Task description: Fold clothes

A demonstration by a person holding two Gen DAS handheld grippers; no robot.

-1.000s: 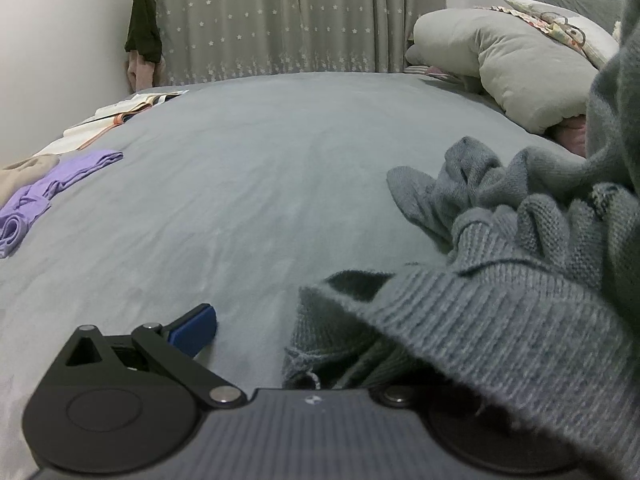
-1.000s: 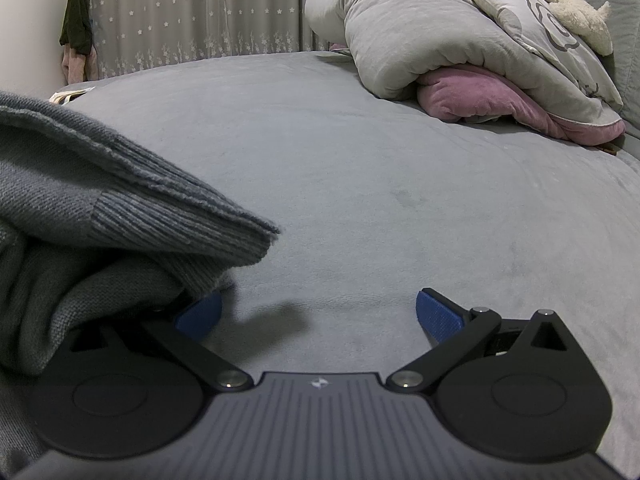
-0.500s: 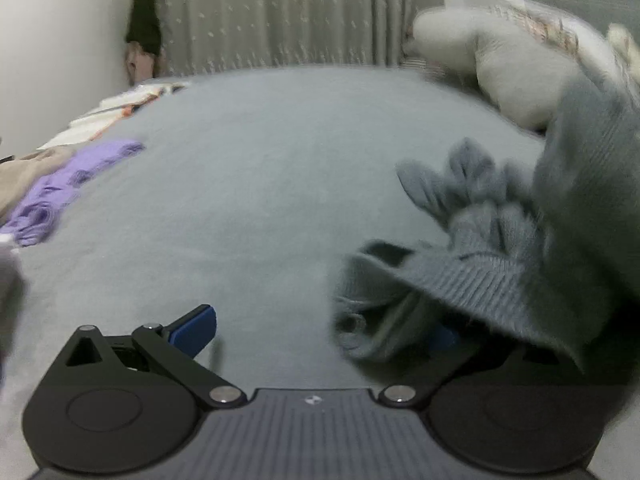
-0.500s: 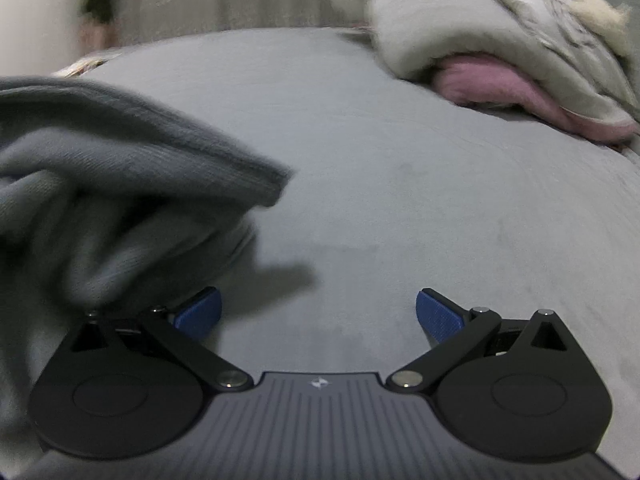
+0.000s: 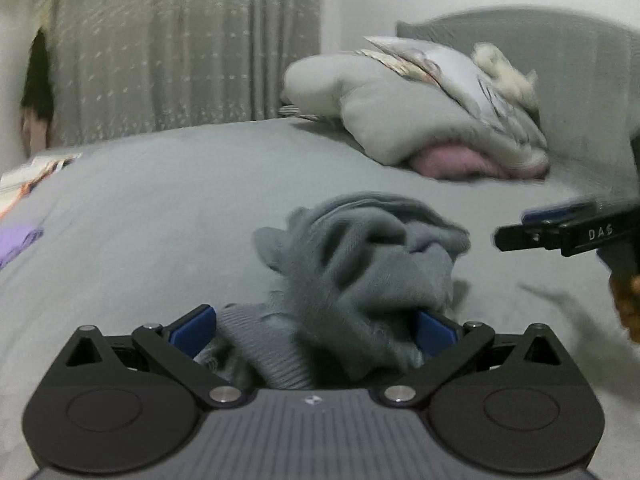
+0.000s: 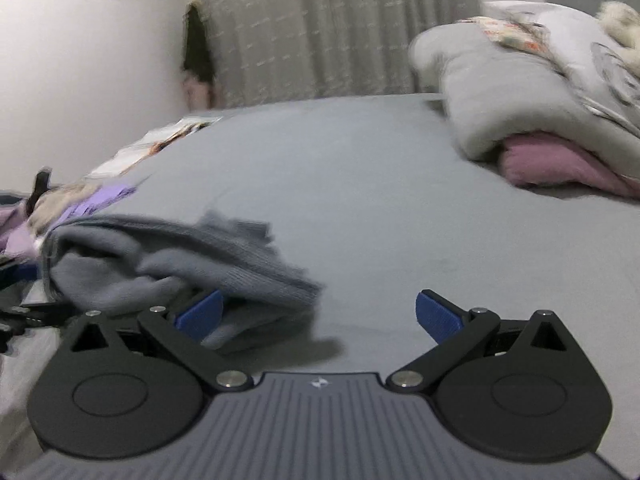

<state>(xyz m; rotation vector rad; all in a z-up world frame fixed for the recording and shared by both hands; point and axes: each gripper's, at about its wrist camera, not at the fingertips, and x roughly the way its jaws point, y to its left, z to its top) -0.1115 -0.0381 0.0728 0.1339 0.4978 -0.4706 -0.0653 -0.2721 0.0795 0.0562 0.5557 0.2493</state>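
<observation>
Left wrist view: left gripper [image 5: 312, 326] has just been closing on the sweater [image 5: 360, 264]; right gripper [image 6: 318, 314], beside the sweater, is wide, empty. Next, I judge: spread it flat.

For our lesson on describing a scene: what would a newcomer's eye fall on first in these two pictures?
First, the crumpled grey sweater bunched on the grey bed, a thick fold of it between the blue pads of the left tool, whose jaws have just been closing. The right tool gapes beside the sweater's hem. Behind, a heap of pale bedding over something pink lies at the bed's head.
</observation>
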